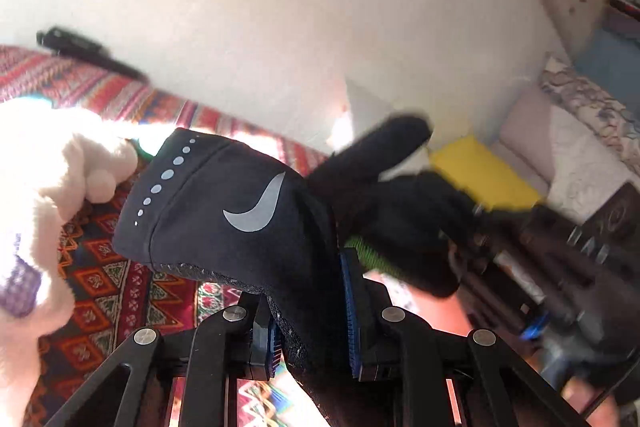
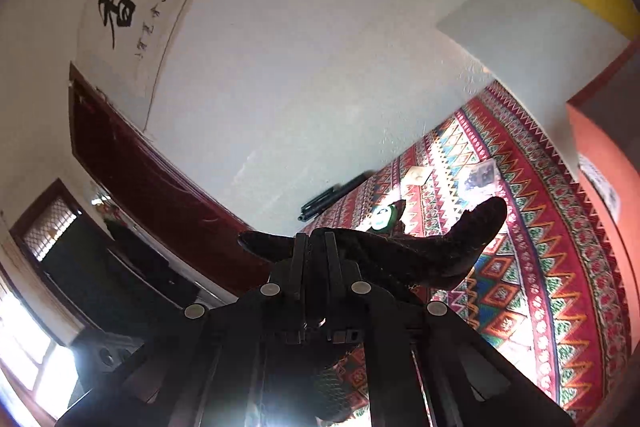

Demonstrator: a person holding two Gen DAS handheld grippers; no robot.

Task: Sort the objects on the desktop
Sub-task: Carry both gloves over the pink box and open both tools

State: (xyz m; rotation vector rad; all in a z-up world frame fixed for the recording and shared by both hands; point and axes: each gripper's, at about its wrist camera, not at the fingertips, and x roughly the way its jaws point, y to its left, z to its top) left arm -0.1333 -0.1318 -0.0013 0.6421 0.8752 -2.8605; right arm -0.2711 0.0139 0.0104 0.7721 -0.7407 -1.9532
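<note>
Both the left gripper [image 1: 312, 311] and right gripper [image 2: 316, 255] clench one black glove [image 1: 224, 207] lifted above the patterned tablecloth [image 2: 520, 227], so opposing pulls risk slipping its limp fabric free

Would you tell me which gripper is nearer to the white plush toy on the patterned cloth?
Left. The left gripper, clamping a black glove, has the white plush toy close beside it. The right gripper, closed on another black glove, shows no toy in its view.
</note>
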